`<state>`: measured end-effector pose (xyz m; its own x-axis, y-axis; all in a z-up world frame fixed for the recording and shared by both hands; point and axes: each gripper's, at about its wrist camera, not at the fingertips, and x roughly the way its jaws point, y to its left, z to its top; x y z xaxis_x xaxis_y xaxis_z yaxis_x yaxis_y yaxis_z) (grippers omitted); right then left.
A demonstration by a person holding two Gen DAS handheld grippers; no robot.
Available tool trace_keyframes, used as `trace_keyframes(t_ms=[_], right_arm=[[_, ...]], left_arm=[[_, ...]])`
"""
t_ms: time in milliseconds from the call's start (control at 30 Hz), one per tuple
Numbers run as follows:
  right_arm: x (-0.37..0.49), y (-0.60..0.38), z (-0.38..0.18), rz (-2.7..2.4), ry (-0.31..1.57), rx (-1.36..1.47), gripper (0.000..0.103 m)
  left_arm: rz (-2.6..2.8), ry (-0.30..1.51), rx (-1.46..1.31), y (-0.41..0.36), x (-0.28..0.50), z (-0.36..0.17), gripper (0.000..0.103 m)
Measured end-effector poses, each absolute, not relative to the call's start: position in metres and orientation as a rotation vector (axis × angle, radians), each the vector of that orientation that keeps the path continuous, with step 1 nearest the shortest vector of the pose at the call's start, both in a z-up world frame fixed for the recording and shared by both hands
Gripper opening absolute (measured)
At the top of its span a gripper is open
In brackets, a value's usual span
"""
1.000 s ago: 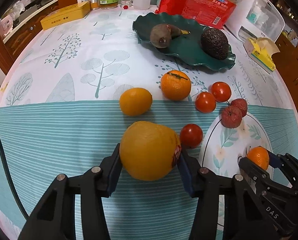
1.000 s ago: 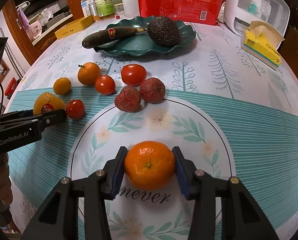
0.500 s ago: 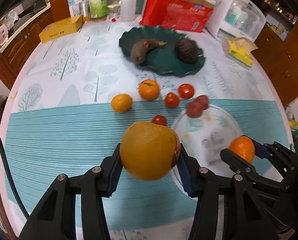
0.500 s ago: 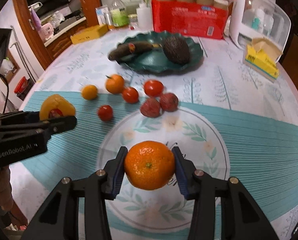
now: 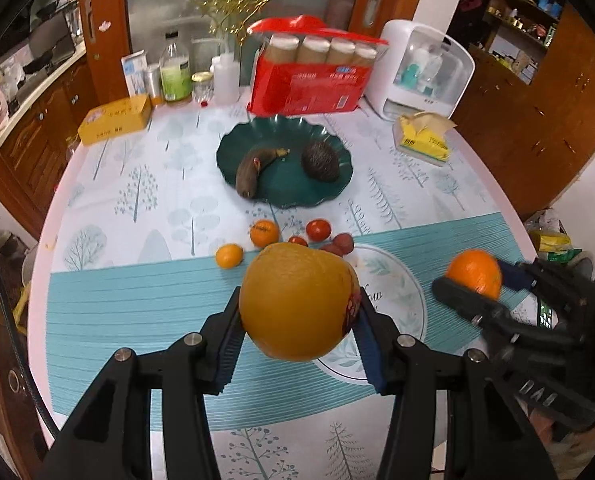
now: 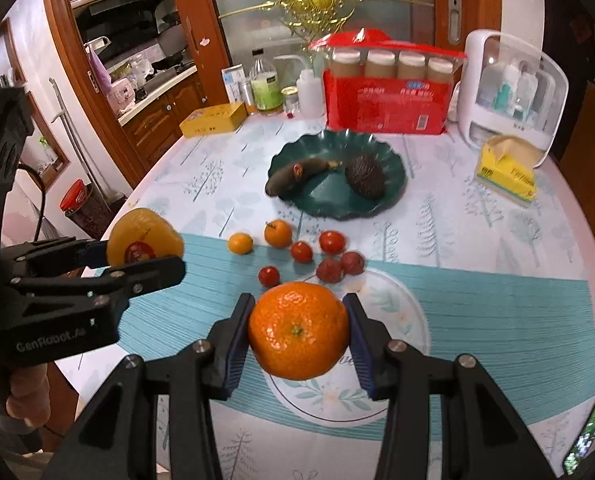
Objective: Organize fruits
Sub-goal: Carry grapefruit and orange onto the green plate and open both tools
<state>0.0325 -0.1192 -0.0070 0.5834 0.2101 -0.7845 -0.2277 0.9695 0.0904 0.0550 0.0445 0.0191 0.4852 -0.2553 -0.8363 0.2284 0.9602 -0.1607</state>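
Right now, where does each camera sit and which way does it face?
Left wrist: on the left gripper, looking down past its yellow fruit at the green plate; the right gripper shows at right.
Right wrist: on the right gripper, looking down past its orange toward the plate; the left gripper and a hand show at left.
Shared: the plate, the loose fruit on the tablecloth, and the red package.

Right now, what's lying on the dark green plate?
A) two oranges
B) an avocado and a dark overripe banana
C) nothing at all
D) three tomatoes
B: the green plate holds a bumpy dark avocado and a blackened banana; the tomatoes and small oranges sit on the tablecloth in front of it.
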Motion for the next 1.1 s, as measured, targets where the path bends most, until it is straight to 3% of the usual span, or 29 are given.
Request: trace_keyframes(t_ms=[333, 600, 800, 1100], right_arm=[[0.074, -0.141, 0.098, 0.185, 0.812, -0.135, 0.045], [0.144, -0.156, 0.146, 0.118, 0.752, -0.186, 0.045], [0.206, -0.155, 0.129, 0.125, 0.776, -0.146, 0.045], [0.299, -0.144, 0.032, 0.161, 0.917, -0.019, 0.045]], left_arm=[[-0.308, 0.933, 0.039, 0.045, 0.085, 0.088, 0.049], [-0.261, 0.906, 0.12, 0.032, 0.148, 0.113, 0.049], [-0.211, 0.903, 0.17, 0.022, 0.212, 0.101, 0.049], [-0.186, 0.968, 0.141, 0.02, 0.302, 0.027, 0.049]])
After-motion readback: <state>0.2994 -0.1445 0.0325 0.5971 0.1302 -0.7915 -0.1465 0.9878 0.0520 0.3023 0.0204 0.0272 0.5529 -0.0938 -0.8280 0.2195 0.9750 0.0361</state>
